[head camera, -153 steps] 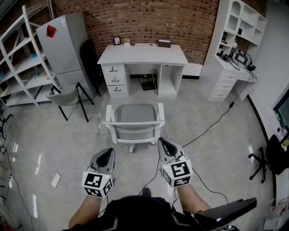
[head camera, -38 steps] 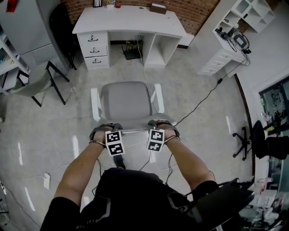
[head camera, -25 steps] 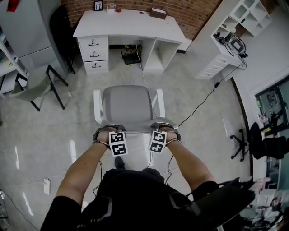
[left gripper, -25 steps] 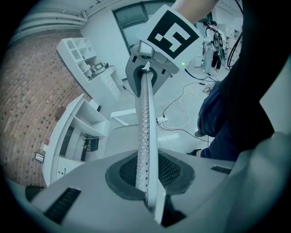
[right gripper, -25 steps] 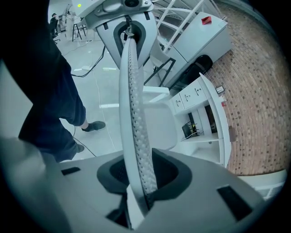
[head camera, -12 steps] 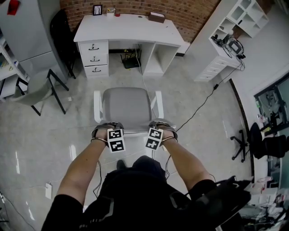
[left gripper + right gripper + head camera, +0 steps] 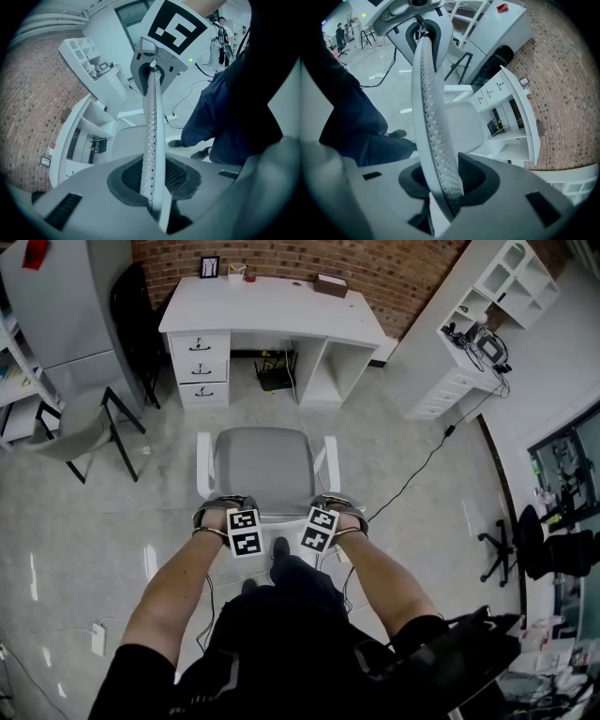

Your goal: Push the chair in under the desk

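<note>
A grey-seated white chair (image 7: 261,465) stands a short way in front of the white desk (image 7: 272,307), facing its knee opening (image 7: 277,367). My left gripper (image 7: 223,505) and right gripper (image 7: 330,503) sit on the backrest's top edge (image 7: 278,514), one near each end. In the left gripper view the perforated backrest (image 7: 152,122) runs between my left gripper's (image 7: 152,187) jaws. In the right gripper view the backrest (image 7: 429,112) runs between my right gripper's (image 7: 445,187) jaws. Both pairs of jaws are opening, with the backrest still between them.
A grey folding chair (image 7: 70,427) and a fridge (image 7: 56,296) stand at the left. At the right is a white shelf unit with drawers (image 7: 469,343). A black cable (image 7: 422,474) crosses the floor right of the chair. A black office chair (image 7: 534,545) stands far right.
Six seconds ago both grippers hung free behind the chair; now they sit on its backrest, nearer the desk. In the last half second my foot has stepped forward behind the chair.
</note>
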`<state>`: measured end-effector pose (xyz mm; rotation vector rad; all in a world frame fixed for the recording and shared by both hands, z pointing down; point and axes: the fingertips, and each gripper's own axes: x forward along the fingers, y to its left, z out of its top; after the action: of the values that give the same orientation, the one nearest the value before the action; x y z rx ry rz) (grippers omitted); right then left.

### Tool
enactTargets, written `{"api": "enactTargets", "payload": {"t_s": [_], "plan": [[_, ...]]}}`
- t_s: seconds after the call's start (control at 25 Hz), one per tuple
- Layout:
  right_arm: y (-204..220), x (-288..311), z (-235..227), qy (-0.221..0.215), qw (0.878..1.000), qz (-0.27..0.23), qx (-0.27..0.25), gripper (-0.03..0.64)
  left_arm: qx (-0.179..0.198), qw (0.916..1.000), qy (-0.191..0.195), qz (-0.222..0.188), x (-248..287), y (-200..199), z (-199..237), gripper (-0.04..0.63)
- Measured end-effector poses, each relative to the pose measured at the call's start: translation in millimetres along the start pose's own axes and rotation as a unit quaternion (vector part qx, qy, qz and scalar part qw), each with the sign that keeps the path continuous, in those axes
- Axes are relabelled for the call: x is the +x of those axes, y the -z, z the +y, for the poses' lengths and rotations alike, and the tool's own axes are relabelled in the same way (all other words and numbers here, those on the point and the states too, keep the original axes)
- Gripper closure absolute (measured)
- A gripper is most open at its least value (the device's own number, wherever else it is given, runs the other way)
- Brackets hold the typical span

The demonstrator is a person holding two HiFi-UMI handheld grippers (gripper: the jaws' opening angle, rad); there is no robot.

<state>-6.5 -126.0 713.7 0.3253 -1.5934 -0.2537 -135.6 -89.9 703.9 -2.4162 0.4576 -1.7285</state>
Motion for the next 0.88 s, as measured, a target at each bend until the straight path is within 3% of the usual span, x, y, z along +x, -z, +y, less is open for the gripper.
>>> {"api": "enactTargets", "payload": {"t_s": [0.56,0.88], "plan": [[-25.0,29.0,-56.7,0.006,1.000,-0.010,-0.015,0.501,-0.004,0.9995,-0.018,0.027,23.3,23.0,62.7,0.529],[-25.1,45.5,-95.4,-0.001,1.000,-0.015,-0.023,0.500,-0.016,0.9992,-0.006,0.036,38.7,19.9,98.4,0.531]]}}
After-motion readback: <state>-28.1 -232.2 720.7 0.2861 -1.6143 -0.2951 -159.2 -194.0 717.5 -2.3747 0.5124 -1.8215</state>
